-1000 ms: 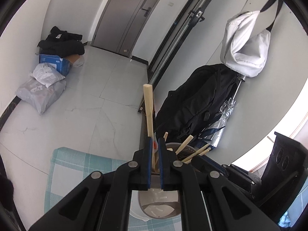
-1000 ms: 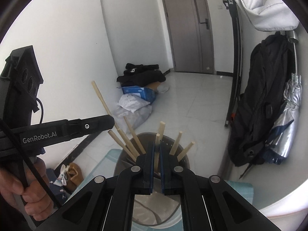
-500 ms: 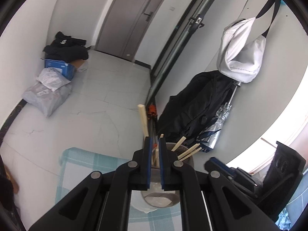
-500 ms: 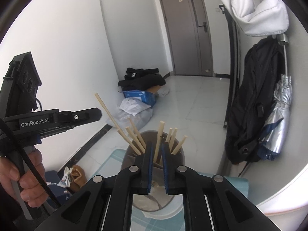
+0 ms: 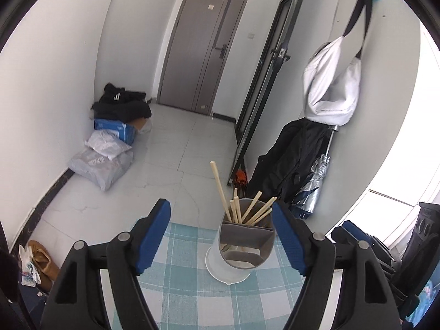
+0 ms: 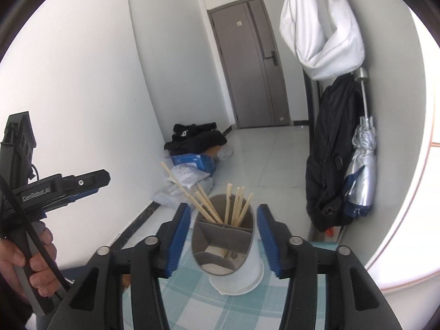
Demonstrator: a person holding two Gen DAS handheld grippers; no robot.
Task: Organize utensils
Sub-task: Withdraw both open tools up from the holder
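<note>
On the checked tablecloth (image 5: 189, 283), we are keeping the utensil holder (image 5: 243, 250) upright, with wooden chopsticks (image 5: 249, 210) leaning in its far compartments. We are holding the left gripper (image 5: 221, 236) with its jaws spread, having just been opening them, nothing pinched between. We are holding the right gripper (image 6: 224, 238) likewise parted around the holder without pressing it, just opened too.

White walls (image 5: 55, 88) close in a pale tiled floor (image 5: 170, 148), with a grey door (image 5: 198, 55) at twelve o'clock. Bags and a blue box (image 5: 115, 130) lie at ten o'clock. At two o'clock hang a white bag (image 5: 330, 88) and a black backpack (image 6: 332, 148); daylight floods in at three.
</note>
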